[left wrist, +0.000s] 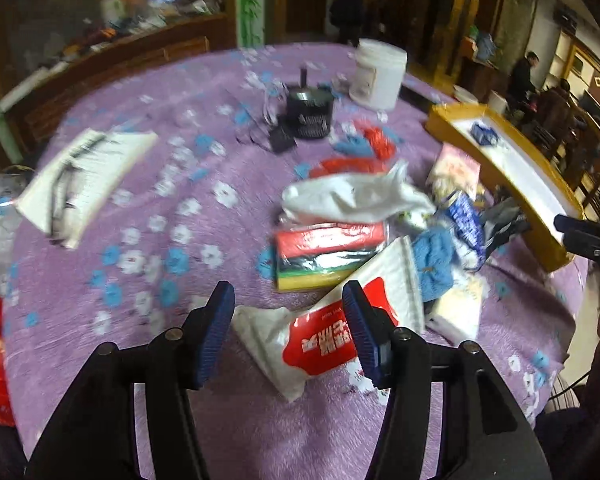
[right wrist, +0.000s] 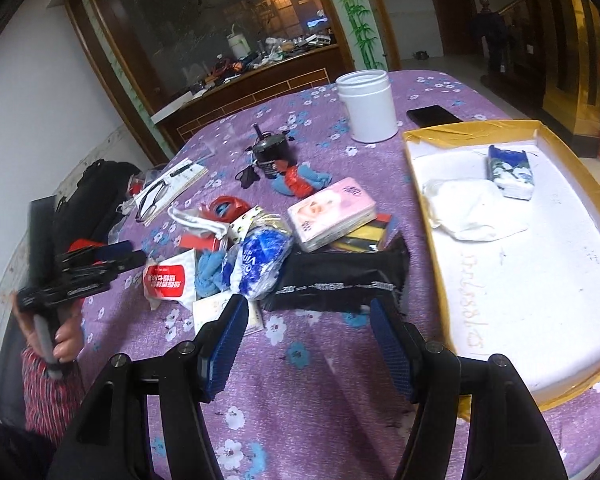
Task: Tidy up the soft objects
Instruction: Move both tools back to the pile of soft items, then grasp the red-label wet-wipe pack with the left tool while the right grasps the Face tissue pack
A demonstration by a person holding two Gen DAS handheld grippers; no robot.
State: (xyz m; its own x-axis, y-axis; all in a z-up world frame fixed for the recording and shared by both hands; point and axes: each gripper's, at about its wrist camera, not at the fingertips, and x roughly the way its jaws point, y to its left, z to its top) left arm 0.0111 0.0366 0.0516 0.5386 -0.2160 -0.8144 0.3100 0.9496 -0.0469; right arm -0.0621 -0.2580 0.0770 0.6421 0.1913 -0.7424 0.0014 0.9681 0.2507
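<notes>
Your left tool is spread apart above the tissue pack; your right tool gapes empty near the black pouch.

grippers: black frames, silver screws, ribbed blue pads | left hand: red patterned knit sleeve

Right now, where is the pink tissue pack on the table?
In the right wrist view the pink tissue pack lies mid-table at the far edge of the pile, left of the yellow-rimmed tray and behind the black packet.
</notes>
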